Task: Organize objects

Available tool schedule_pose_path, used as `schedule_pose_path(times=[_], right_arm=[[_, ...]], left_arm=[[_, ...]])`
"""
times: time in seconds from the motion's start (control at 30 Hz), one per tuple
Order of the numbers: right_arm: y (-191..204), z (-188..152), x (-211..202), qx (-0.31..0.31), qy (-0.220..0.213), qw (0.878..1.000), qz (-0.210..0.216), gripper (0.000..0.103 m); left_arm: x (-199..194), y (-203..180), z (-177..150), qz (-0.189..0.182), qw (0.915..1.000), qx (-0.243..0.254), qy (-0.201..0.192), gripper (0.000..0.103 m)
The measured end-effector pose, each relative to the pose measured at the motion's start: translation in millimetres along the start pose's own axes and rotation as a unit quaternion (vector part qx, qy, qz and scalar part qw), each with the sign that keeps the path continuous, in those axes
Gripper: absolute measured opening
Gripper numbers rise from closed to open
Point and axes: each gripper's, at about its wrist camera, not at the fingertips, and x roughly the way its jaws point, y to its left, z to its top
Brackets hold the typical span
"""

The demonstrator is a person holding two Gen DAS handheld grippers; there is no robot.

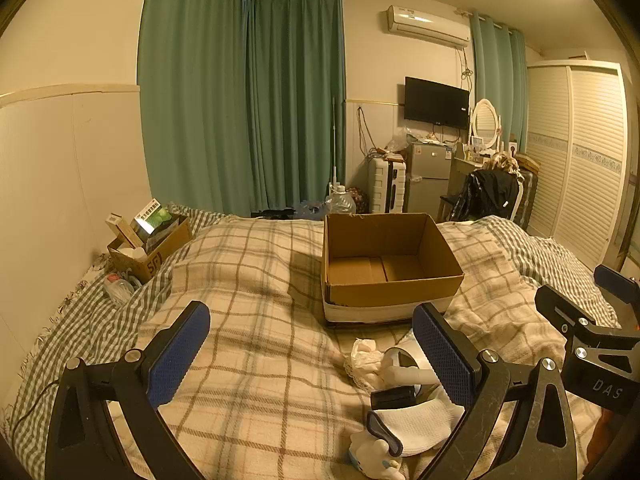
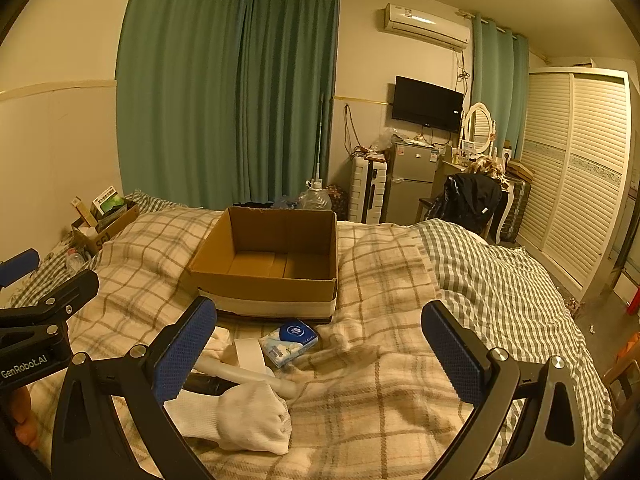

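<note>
Lying in a loose heap just before the open brown cardboard box (image 2: 266, 266), the white knitted glove (image 2: 244, 420), blue tissue packet (image 2: 289, 340) and white plastic tube (image 2: 240, 372) awaited sorting; both the left tool (image 1: 312, 356) and right tool (image 2: 320, 352) hovered spread and empty. Taking the glove by its bunched cuff probably suited best. A rumpled plaid blanket (image 2: 380, 392) covered the bed, green curtains (image 2: 224, 92) behind.
</note>
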Motion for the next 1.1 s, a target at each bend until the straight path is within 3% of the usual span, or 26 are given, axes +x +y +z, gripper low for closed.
schedule_pose_path(times=[1.1], right_arm=[[6.3,-2.1,-5.9,-0.013,-0.004,1.000,0.005,0.103]], left_arm=[[2.7,-0.4,-1.2,0.007,1.0000,0.000,0.006,0.103]])
